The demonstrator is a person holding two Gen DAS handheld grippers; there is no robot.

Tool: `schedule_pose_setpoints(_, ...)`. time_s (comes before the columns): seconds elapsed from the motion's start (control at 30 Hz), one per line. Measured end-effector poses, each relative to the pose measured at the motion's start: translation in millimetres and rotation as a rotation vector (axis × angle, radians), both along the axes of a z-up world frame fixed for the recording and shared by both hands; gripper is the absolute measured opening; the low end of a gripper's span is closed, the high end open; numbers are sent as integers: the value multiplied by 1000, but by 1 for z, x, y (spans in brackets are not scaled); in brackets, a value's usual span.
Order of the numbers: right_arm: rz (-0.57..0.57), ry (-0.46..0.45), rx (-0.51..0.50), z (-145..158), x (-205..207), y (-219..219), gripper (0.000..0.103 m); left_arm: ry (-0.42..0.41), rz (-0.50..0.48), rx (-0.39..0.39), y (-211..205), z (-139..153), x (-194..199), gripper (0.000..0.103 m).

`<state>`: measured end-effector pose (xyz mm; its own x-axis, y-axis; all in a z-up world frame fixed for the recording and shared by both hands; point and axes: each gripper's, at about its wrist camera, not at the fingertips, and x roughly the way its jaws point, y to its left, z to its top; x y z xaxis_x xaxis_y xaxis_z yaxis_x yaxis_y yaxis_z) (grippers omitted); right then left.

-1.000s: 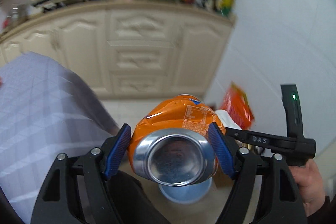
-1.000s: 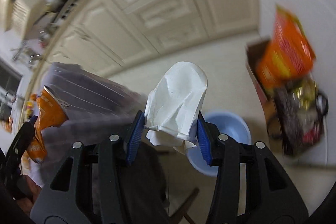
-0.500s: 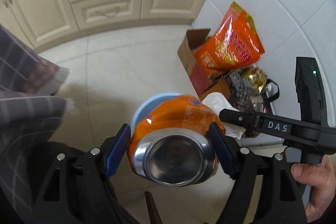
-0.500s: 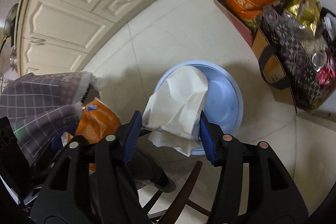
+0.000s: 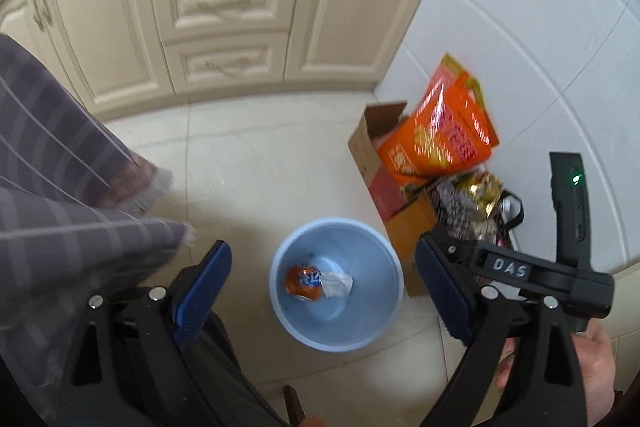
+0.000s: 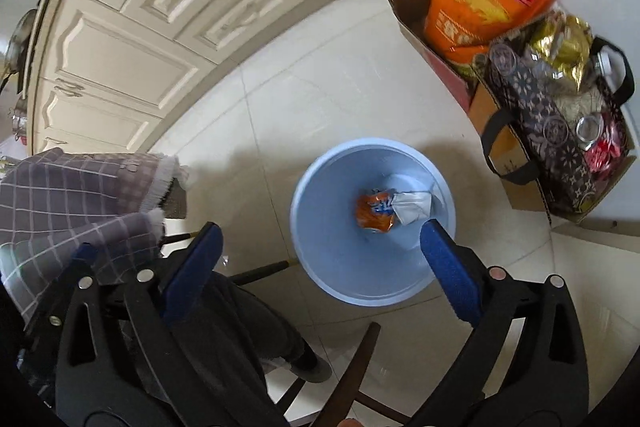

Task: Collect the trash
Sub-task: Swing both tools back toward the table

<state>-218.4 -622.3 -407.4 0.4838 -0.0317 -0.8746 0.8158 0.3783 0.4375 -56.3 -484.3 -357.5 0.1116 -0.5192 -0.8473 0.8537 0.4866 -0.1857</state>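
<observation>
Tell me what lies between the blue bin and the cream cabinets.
Only bare floor tile: in the left wrist view, nothing sits between the blue bin and the cream cabinets. The right wrist view shows the same.

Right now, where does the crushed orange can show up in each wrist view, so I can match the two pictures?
Left wrist: the crushed orange can lies at the bottom of the blue bin, lower centre, left of the white tissue.
Right wrist: the can is right of centre, again inside the bin, tissue to its right.
Shared landmark: the orange bag in the cardboard box, by the wall.
</observation>
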Motion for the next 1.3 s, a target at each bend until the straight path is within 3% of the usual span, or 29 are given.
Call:
schedule_pose_setpoints(0.27,46,-102,-134,80,22,19,97,-103,47,-145,35,82,0,91)
schedule_pose_setpoints(0.53,164,-224,-283,172,62,57,97,-211,140,-266,91,160,9,93)
schedule_pose_setpoints(0.87,366,-407,-418,272,126,137,97,-386,374,-363,198,242,39,96)
schedule_pose_setpoints(1.07,496,-488,-473,314,166,195,97,-464,515,-394,267,273,52,97)
schedule_pose_setpoints(1.3,614,-533,-513,336,204,254,97,-520,687,-374,342,281,62,97)
